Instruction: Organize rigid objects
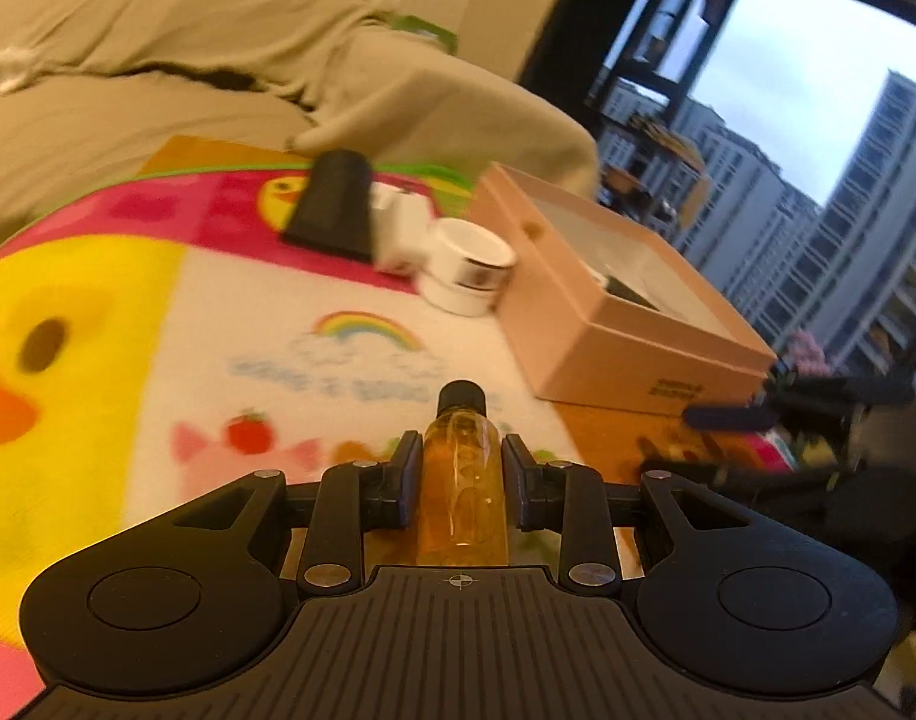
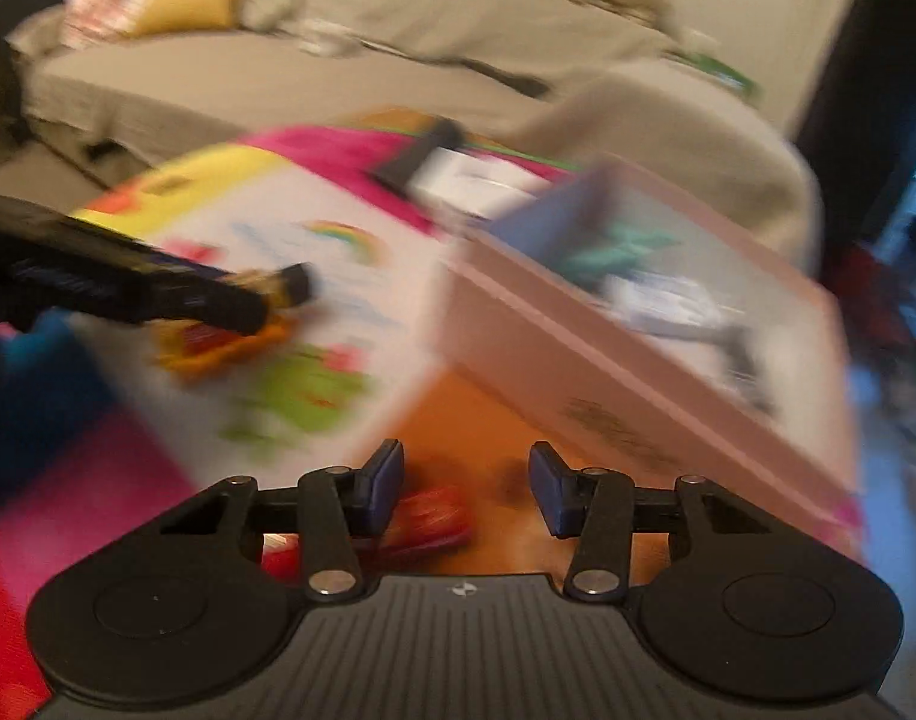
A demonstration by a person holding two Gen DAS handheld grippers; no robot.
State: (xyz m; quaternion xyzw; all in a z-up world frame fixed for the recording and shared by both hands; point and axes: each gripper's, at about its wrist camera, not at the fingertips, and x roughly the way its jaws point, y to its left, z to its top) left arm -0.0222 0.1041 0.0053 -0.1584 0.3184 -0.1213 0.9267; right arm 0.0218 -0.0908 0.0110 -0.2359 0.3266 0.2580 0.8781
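My left gripper [image 1: 460, 468] is shut on a small amber bottle [image 1: 462, 480] with a black cap, held above the colourful duck mat [image 1: 98, 330]. In the blurred right wrist view the same gripper [image 2: 236, 300] shows at the left with the amber bottle [image 2: 278, 288] in it. A pink open box [image 1: 625, 324] stands to the right on the table; it also shows in the right wrist view [image 2: 607, 372], with several items inside. My right gripper [image 2: 466, 489] is open and empty above the orange table [image 2: 458, 420], just in front of the box.
A white jar [image 1: 466, 267], a white cup [image 1: 401, 222] and a black wedge-shaped object [image 1: 335, 204] stand on the mat's far side. A red object [image 2: 431, 519] lies under my right gripper. A beige sofa [image 1: 158, 90] is behind; a window [image 1: 817, 150] at right.
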